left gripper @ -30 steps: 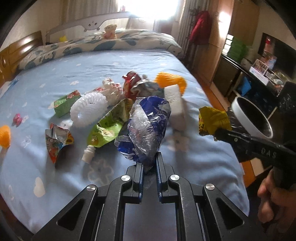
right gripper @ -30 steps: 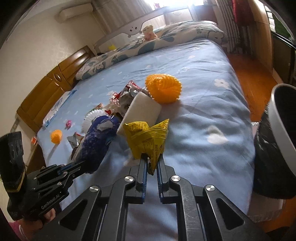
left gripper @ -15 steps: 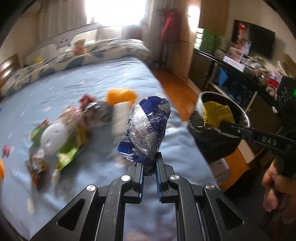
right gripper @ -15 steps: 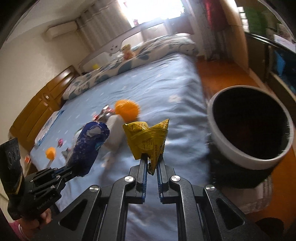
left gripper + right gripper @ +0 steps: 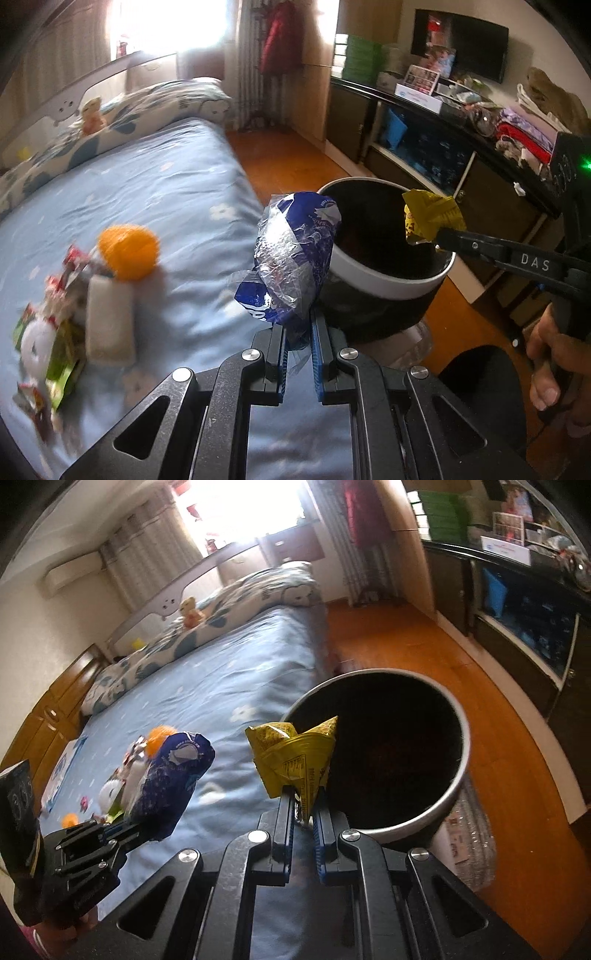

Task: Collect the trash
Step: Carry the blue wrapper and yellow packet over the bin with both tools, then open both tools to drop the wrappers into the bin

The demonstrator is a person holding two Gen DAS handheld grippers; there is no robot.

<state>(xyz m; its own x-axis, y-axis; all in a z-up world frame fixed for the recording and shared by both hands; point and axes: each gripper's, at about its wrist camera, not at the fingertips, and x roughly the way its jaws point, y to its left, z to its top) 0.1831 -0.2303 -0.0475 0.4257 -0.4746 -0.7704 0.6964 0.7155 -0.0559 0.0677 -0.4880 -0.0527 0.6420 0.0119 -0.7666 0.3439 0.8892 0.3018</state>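
1. I noted a bed [image 5: 177, 192] with a pale blue flowered sheet filling the left half of the left wrist view; orange wood floor [image 5: 498, 738] and a dark cabinet [image 5: 424, 147] lay to the right.
2. A black-lined trash bin [image 5: 458, 786] with a white rim stood on the floor against the bed's edge, at frame centre. I could not make out its contents.
3. The left gripper [image 5: 298, 341] was clamped on a crumpled blue wrapper [image 5: 295, 254], which covered the bin's left rim.
4. The right gripper [image 5: 303, 814] was clamped on a yellow wrapper [image 5: 295, 760], held over the bin mouth.
5. Remaining litter [image 5: 55, 332] sat blurred at lower left on the sheet, beside an orange ball [image 5: 128, 252] and a white block [image 5: 109, 325]; the individual pieces could not be identified.
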